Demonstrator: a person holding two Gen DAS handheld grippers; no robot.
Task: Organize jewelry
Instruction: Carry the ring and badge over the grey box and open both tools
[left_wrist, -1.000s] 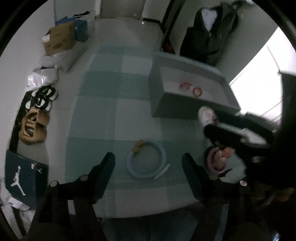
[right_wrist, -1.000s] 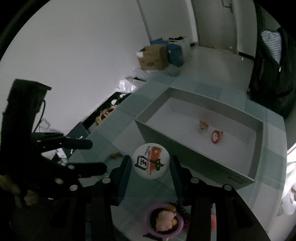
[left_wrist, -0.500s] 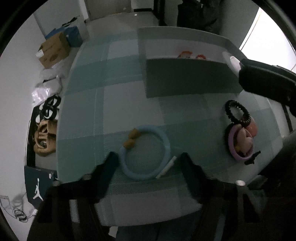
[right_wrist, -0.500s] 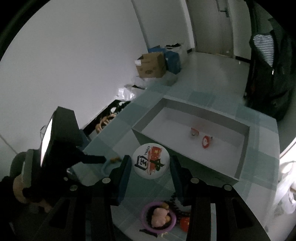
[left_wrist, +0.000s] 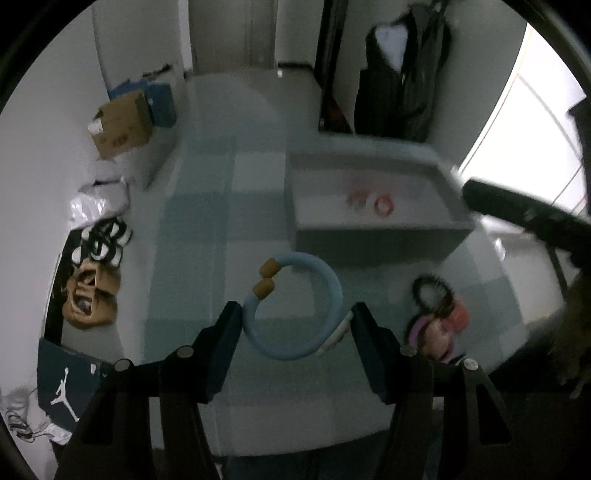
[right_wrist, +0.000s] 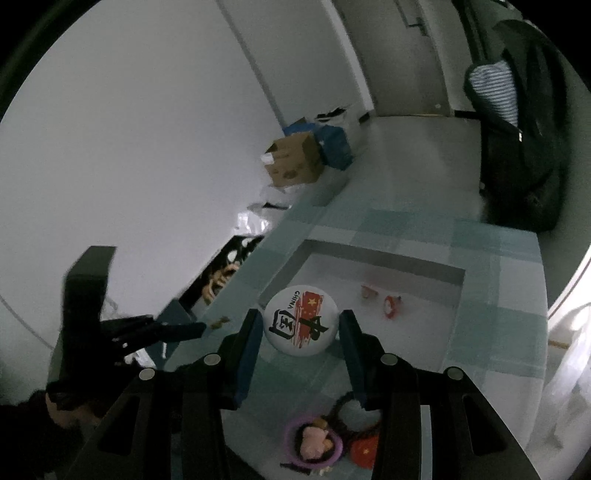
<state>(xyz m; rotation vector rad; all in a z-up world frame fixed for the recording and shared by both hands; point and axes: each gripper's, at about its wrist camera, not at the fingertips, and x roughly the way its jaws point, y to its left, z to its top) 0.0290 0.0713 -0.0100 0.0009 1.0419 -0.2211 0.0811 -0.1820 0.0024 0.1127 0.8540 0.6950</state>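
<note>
I saw a teal-checked table (left_wrist: 207, 229) in a dim room, a cardboard box (left_wrist: 122, 129) on the floor by the wall. My left gripper (left_wrist: 293, 325) had its jaws clamped on the blue ring (left_wrist: 295, 306); my right gripper (right_wrist: 301, 328) pinched the badge (right_wrist: 300, 320) beside the tray (right_wrist: 373, 254).

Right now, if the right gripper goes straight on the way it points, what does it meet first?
Probably the grey box: the right gripper, shut on the round China badge, points at its near wall or white floor; depth is unclear.
</note>
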